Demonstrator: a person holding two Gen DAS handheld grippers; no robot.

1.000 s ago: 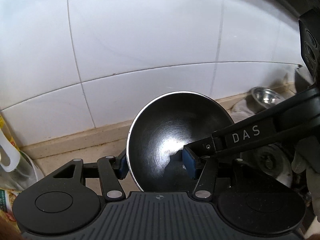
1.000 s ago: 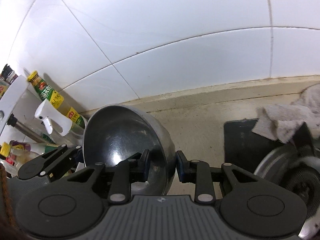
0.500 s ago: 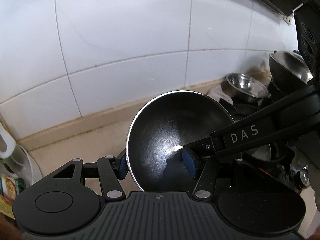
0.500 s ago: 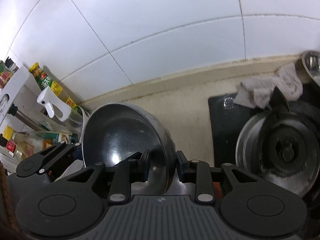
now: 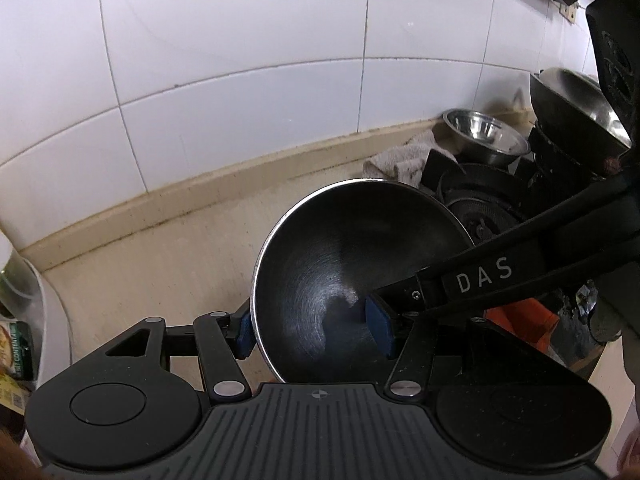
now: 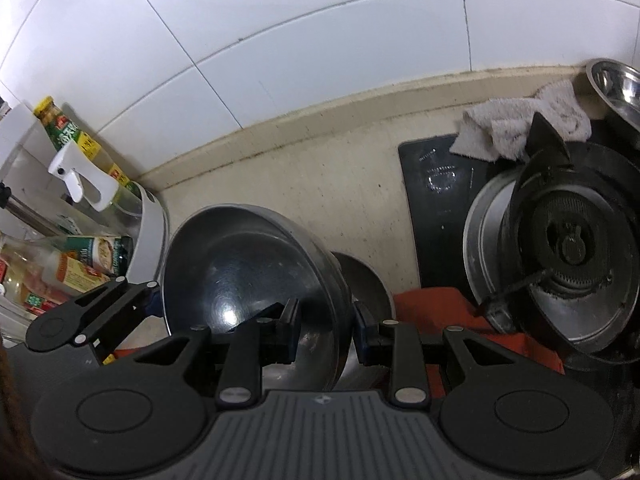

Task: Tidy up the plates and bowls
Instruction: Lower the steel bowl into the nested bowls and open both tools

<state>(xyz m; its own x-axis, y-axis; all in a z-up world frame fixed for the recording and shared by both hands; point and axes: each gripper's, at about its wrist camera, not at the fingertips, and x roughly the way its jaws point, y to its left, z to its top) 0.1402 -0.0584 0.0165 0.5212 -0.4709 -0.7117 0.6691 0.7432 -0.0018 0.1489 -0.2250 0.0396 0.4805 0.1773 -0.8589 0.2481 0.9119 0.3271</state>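
A steel bowl (image 5: 344,248) hangs tilted above the counter, held by both grippers. My left gripper (image 5: 312,330) is shut on it, with one blue pad outside the left rim and the other inside the hollow. My right gripper (image 6: 326,324) is shut on the opposite wall of the same bowl (image 6: 240,264), one finger inside and one outside. Its black finger (image 5: 480,276) marked DAS reaches into the bowl from the right. A second steel bowl (image 6: 370,280) lies just below and behind the held one. A smaller steel bowl (image 5: 484,136) stands by the wall at the far right.
A gas burner (image 6: 568,248) on a black hob fills the right side, with a grey rag (image 6: 520,120) and a red cloth (image 6: 432,304) beside it. A dark wok (image 5: 576,108) sits farther right. A white rack of bottles (image 6: 72,136) stands left. White tiles back the beige counter (image 6: 320,184).
Both grippers have carried the bowl to the right along the counter and a little down. The burner, the rag and the small bowl have come into view, and the second bowl shows beneath.
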